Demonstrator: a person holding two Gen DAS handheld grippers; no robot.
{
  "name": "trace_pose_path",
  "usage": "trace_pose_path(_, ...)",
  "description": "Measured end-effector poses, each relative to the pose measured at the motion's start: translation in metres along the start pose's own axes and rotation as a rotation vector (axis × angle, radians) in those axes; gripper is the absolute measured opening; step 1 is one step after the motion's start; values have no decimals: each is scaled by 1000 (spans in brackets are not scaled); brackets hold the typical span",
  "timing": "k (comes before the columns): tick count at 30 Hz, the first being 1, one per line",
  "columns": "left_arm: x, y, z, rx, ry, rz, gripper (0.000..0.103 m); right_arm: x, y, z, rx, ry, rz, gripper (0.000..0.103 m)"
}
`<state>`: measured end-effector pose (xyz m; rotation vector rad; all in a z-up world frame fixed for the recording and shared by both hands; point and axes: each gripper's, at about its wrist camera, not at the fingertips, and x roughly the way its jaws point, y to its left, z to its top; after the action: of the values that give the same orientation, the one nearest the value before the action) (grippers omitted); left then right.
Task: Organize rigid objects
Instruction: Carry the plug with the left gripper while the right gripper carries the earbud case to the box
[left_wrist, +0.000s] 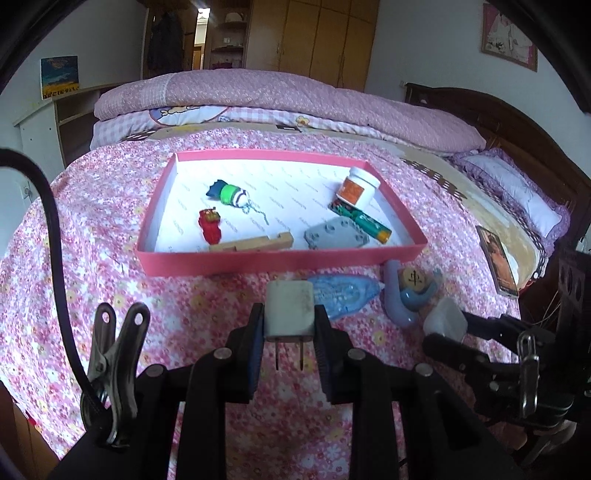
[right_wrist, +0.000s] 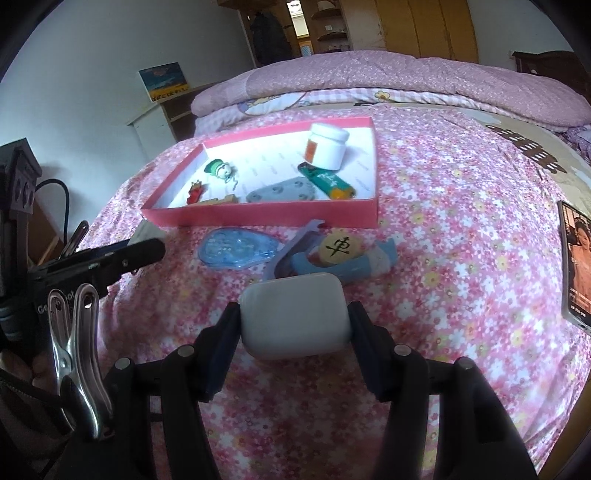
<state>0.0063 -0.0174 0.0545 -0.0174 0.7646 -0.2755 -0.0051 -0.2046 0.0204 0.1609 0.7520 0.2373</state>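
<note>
Right now the left gripper (left_wrist: 290, 325) is clamped on a white plug adapter (left_wrist: 289, 308), its pads pressing both flanks while the two metal prongs hang down between the fingers; the adapter sits dead centre of that tool, clear above the floral bedspread (left_wrist: 184, 314). At twelve o'clock from it lies the pink tray (left_wrist: 280, 260), holding, from left to right, a red toy (left_wrist: 209, 226), a green-and-blue keychain piece (left_wrist: 227, 194), a wooden block (left_wrist: 255, 242), a grey studded plate (left_wrist: 335, 233), a green-and-orange tube (left_wrist: 364, 219) and a white jar (left_wrist: 356, 190). Between tray and adapter, at about one o'clock, a clear blue correction-tape case (left_wrist: 341, 295) lies on the bedspread. Further right, at two o'clock, a lilac and blue plastic piece (left_wrist: 399, 299) carries a round wooden disc (left_wrist: 415, 278) with a dark character on it. The right gripper (right_wrist: 294, 325) grips a white rounded case (right_wrist: 295, 315) squarely between its fingers; whether the case touches the bedspread I cannot quite tell. At three o'clock from it a phone (right_wrist: 576, 262) rests near the bed's edge.
</note>
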Motion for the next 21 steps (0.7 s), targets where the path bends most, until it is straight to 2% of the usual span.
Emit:
trace_pose_path(14, 17, 23, 38, -55, -18, 48, 26, 3, 5, 19, -14, -17, 20, 59)
trace_pose_path(21, 31, 31, 57, -52, -37, 68, 26, 7, 6, 24, -10, -14, 27, 59)
